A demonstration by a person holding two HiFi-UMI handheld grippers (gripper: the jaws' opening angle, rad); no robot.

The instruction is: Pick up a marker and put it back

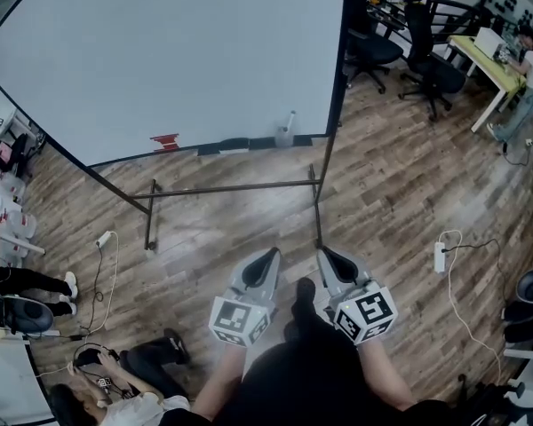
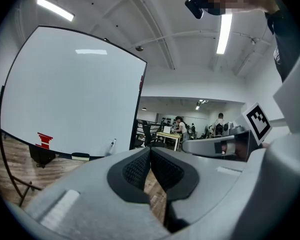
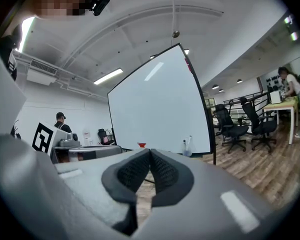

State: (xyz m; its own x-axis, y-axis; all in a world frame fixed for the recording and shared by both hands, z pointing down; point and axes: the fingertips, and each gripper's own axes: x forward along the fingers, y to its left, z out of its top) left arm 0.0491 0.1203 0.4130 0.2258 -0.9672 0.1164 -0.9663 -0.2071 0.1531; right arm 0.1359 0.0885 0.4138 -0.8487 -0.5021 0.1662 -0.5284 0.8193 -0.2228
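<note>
Grey plastic tongs sit low before the person, the left gripper [image 1: 273, 254] and the right gripper [image 1: 323, 253] side by side over the wood floor [image 1: 400, 193], each with its dark pads pressed together on nothing. Beyond stands the whiteboard [image 1: 178, 51], its bottom tray [image 1: 265, 142] carrying a red block [image 1: 165, 140], a dark eraser [image 1: 234, 145] and a pale upright bottle-like piece [image 1: 287, 130]; a marker cannot be told apart there, well away from both grippers
</note>
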